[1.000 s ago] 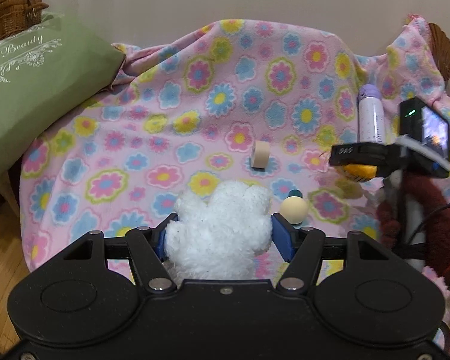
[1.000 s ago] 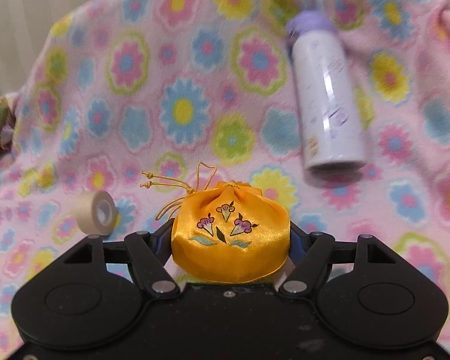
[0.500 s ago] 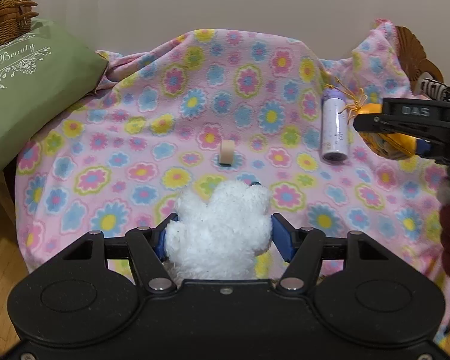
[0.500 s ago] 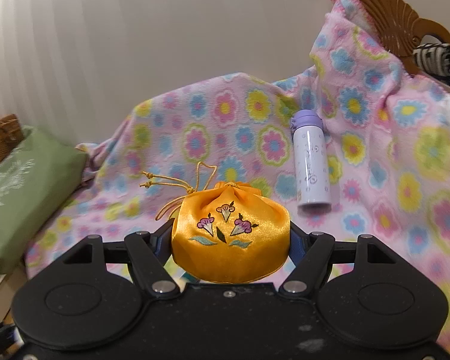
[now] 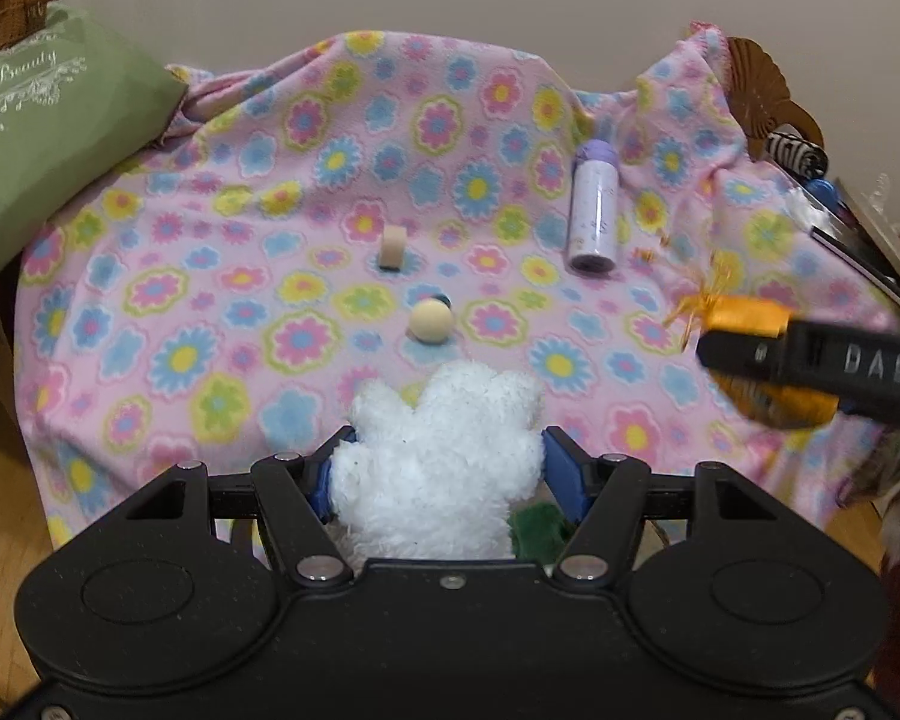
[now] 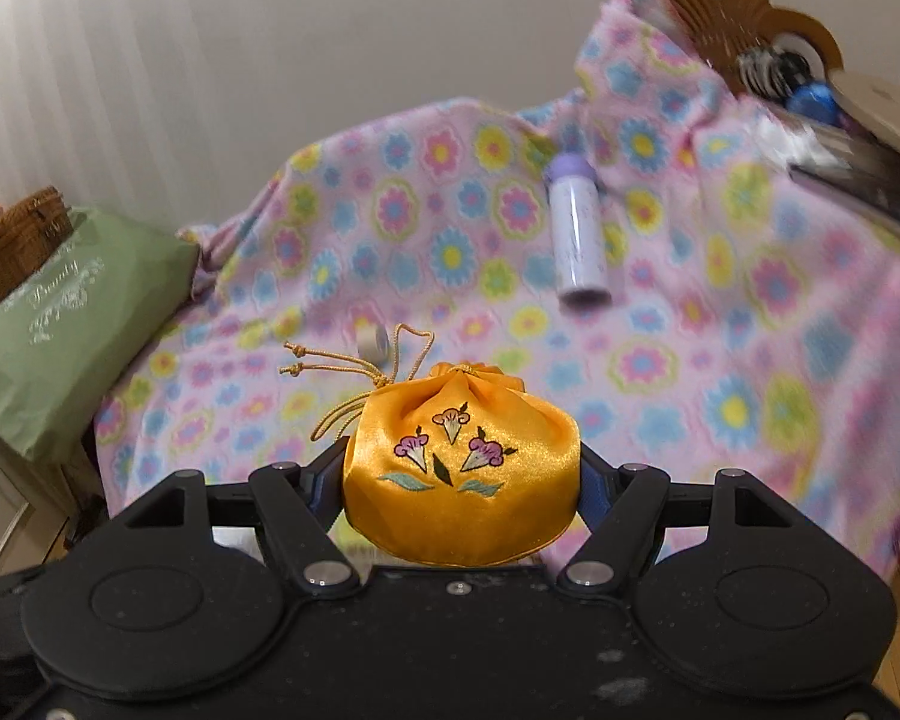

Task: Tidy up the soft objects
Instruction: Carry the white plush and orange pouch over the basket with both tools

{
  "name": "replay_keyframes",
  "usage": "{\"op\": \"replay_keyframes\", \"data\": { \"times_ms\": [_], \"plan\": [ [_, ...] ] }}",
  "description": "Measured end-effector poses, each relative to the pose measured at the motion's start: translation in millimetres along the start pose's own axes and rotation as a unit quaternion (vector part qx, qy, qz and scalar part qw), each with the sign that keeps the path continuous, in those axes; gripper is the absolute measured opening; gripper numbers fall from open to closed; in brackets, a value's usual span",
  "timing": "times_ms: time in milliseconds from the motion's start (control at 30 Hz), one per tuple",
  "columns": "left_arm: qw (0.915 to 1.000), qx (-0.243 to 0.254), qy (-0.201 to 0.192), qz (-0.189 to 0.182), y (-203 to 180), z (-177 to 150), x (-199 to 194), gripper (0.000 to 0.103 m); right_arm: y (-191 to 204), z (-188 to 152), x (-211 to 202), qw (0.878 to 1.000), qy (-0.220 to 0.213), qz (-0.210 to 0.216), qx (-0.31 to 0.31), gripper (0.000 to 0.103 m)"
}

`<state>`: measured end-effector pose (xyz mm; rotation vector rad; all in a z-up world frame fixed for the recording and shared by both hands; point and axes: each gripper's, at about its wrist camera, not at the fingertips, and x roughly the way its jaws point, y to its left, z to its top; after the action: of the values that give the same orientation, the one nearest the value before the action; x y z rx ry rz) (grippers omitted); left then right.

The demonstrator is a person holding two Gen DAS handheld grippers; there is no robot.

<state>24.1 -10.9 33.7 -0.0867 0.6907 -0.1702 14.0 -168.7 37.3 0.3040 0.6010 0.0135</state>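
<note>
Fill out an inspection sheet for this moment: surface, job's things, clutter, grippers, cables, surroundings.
Surface: floral blanket, rumpled, draped over the whole top.
Job's things: white plush in the left gripper; orange pouch in the right gripper, both off the blanket.
Clutter: purple bottle lying down; tape roll on edge; beige ball, apart from one another.
Grippers: left jaws closed on the plush, something green below it; right jaws closed on the pouch, its cords loose.
Cables: nothing seen.
Surroundings: green cushion and wicker basket at left; brown fan and blurred items at right; plain wall behind.
</note>
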Motion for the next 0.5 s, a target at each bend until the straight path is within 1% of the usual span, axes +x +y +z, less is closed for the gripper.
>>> {"op": "replay_keyframes", "data": {
  "times_ms": [200,367,500],
  "plan": [
    [0.9999,0.000,0.009,-0.005,-2,-14,-13,0.061,-2,-30,-13,0.999,0.034,-0.007,0.005,0.072],
    [0.9998,-0.002,0.019,0.001,0,-16,-10,0.061,-3,-40,-9,0.998,0.052,-0.015,0.012,0.072],
    [0.9990,-0.013,0.041,-0.010,3,-21,-4,0.061,0,-46,-6,0.998,0.068,-0.014,0.011,0.072]
  ]
}}
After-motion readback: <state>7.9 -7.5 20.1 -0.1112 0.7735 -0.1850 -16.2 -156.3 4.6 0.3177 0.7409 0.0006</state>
